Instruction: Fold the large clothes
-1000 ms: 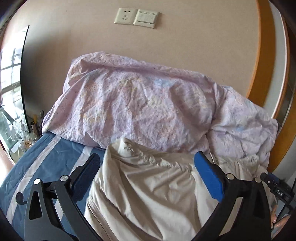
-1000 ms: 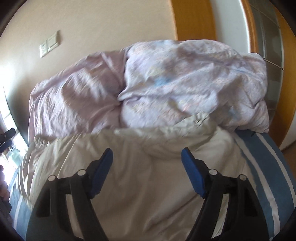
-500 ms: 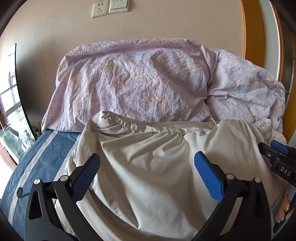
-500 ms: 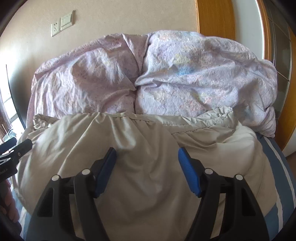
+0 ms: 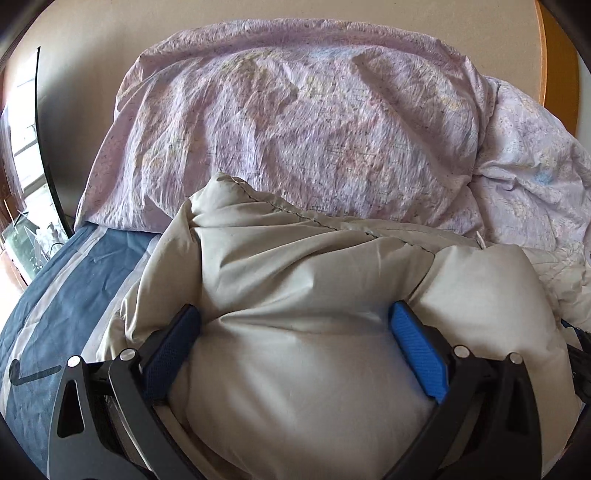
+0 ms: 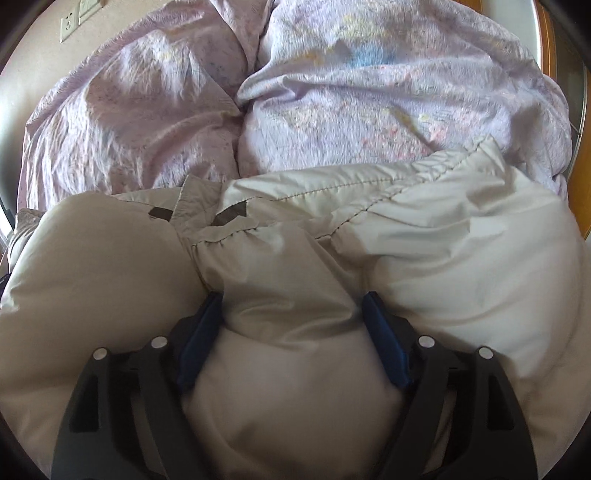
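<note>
Your left gripper [image 5: 293,325] is pushing into the beige padded coat [image 5: 295,280], its fingers [image 5: 419,350] spread wide with a fat bulge of fabric swelling up between them. The pads look to be touching the cloth on both sides, but I cannot tell whether they are truly squeezing it. Your right gripper [image 6: 293,314] is doing much the same: its blue fingers [image 6: 384,339] are opening right now, with a puffy fold of the coat [image 6: 295,258] sitting between them and cloth billowing out at both sides.

Out from the fingers, the coat is lying heaped on the bed, filling the lower half of both views, a stitched gathered seam running across it toward twelve o'clock. In the right wrist view two small dark patches are showing near that seam at eleven o'clock. Beyond the coat, at twelve o'clock, a crumpled lilac duvet [image 5: 303,122] is piling against the wall. At nine o'clock in the left wrist view the blue striped sheet [image 5: 66,306] is showing bare, just beside the coat's edge. A wall socket [image 6: 68,24] is peeking in at eleven o'clock.
</note>
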